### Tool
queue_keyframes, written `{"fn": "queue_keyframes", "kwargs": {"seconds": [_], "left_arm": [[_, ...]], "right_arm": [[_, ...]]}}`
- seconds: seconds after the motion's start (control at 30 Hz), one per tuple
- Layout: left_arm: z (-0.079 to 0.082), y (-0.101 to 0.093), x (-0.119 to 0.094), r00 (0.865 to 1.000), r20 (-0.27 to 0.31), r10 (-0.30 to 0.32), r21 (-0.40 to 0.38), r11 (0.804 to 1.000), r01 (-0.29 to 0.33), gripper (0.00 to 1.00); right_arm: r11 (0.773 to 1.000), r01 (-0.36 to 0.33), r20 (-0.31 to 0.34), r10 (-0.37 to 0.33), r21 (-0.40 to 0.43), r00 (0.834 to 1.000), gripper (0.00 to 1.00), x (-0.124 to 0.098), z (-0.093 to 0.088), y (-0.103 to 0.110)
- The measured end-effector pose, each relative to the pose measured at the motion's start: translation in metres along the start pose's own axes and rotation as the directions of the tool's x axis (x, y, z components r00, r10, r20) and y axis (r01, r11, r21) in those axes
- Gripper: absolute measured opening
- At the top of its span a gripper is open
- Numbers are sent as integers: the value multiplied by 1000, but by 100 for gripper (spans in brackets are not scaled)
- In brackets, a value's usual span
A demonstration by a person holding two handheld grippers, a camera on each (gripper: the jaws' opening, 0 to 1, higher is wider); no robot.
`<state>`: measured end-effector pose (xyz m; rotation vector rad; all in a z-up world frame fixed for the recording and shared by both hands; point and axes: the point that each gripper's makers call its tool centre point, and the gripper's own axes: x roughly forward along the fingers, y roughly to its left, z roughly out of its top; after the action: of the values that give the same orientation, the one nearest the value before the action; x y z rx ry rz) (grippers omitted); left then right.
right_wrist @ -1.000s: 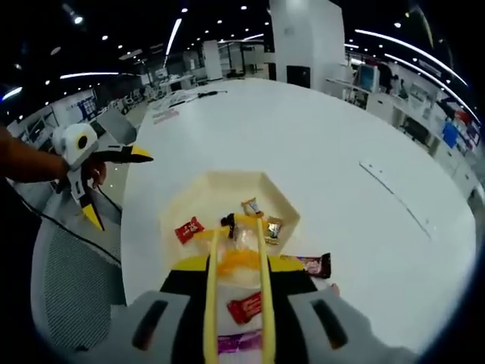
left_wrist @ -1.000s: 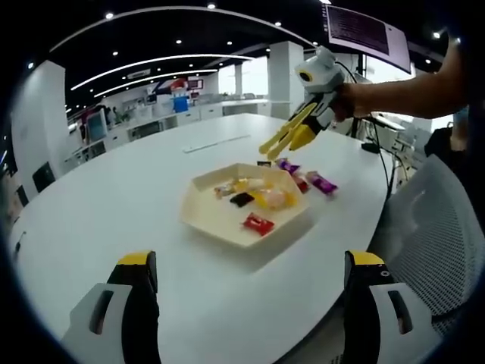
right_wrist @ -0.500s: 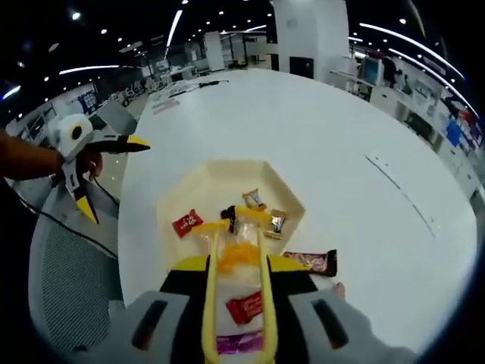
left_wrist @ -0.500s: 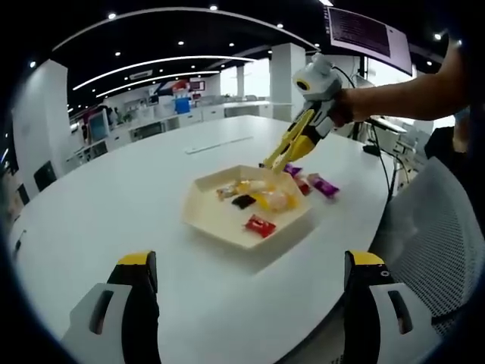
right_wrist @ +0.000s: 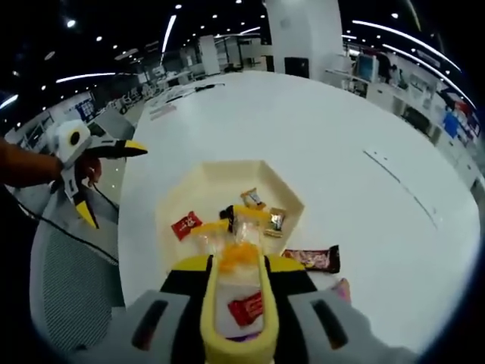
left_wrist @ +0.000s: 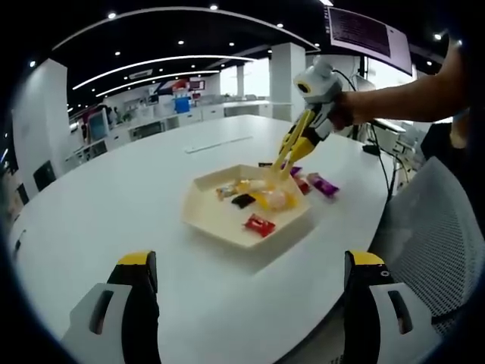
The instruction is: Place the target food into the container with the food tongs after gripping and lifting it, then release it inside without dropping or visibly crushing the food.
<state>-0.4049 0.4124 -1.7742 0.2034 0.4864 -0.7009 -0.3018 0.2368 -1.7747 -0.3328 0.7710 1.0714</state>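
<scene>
A cream hexagonal container (left_wrist: 220, 220) (right_wrist: 220, 178) sits on the white round table and holds several wrapped candies, among them a red one (left_wrist: 259, 224) (right_wrist: 186, 224) and a yellow one (left_wrist: 273, 199). My right gripper (left_wrist: 314, 114) (right_wrist: 239, 267) is shut on yellow food tongs (left_wrist: 294, 148) (right_wrist: 261, 250). The tong tips hang over the container's far rim with their arms close together. I cannot tell whether they pinch a candy. My left gripper (left_wrist: 250, 259) (right_wrist: 102, 178) stays wide open and holds nothing, on the near side of the container.
Loose candies lie on the table beside the container: a purple one (left_wrist: 322, 183), a red one (left_wrist: 301, 184) and a brown bar (right_wrist: 312, 258). A grey mesh chair (left_wrist: 439, 227) (right_wrist: 68, 280) stands at the table edge. A person's arm (left_wrist: 402, 95) carries the right gripper.
The right gripper has tipped the tongs from nearly level to steeply downward and lowered their tips to the container's far rim, and the tong arms have drawn closer. The left gripper has not moved.
</scene>
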Motion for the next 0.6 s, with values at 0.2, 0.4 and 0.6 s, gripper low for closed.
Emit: {"fn": "queue_keyframes", "kwargs": {"seconds": [0.2, 0.4, 0.6], "left_arm": [[-1, 0, 0, 1000, -2, -2, 1, 1000, 2, 99], [1, 0, 0, 1000, 7, -4, -5, 1000, 4, 99], [2, -1, 0, 1000, 11, -6, -2, 1000, 6, 99]], "right_arm": [[1000, 20, 28, -20, 11, 999, 25, -10, 3, -6], [998, 57, 31, -57, 2, 998, 25, -24, 2, -13], [995, 98, 35, -98, -3, 995, 25, -43, -4, -21]]}}
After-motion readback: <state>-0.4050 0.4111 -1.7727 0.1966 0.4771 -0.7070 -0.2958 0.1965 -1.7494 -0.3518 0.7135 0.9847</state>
